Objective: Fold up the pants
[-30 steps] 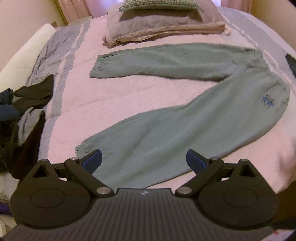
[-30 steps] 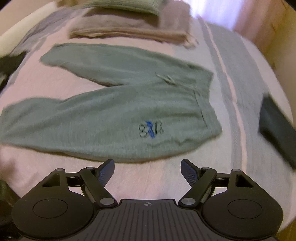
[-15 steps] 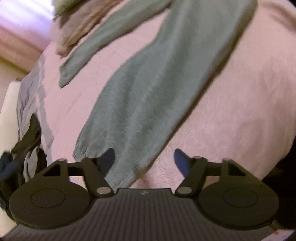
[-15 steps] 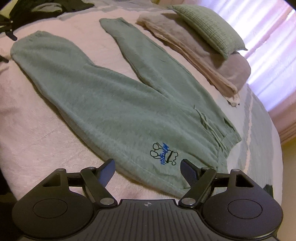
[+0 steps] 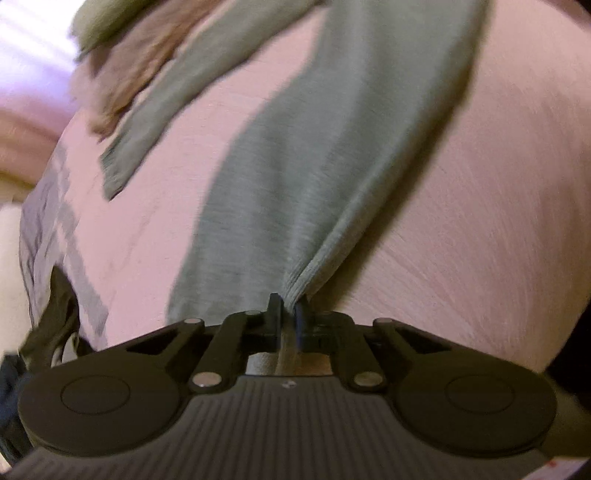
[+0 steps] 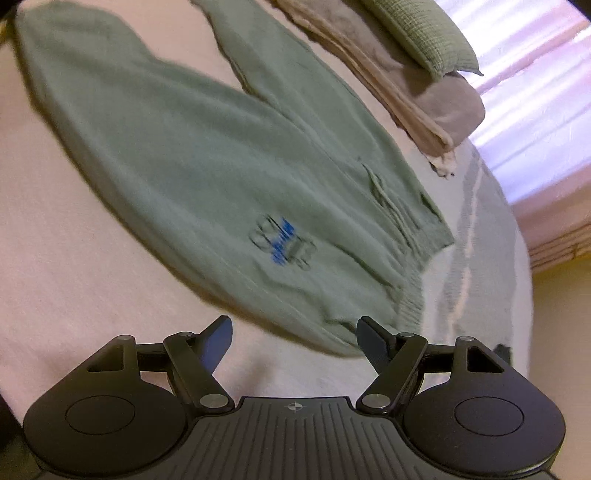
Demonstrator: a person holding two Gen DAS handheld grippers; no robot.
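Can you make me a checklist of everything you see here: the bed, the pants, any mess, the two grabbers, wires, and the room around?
Surface: pink bedspread with grey stripes along its edges.
Job's things: green pants lying spread out, legs apart, blue logo facing up, waistband near the right gripper.
Clutter: dark clothes piled at the bed's edge; green pillow on folded blankets.
Grippers: left gripper shut on a leg cuff; right gripper open, just short of the waistband.
Cables: nothing seen.
Surroundings: bright curtains behind the bed.
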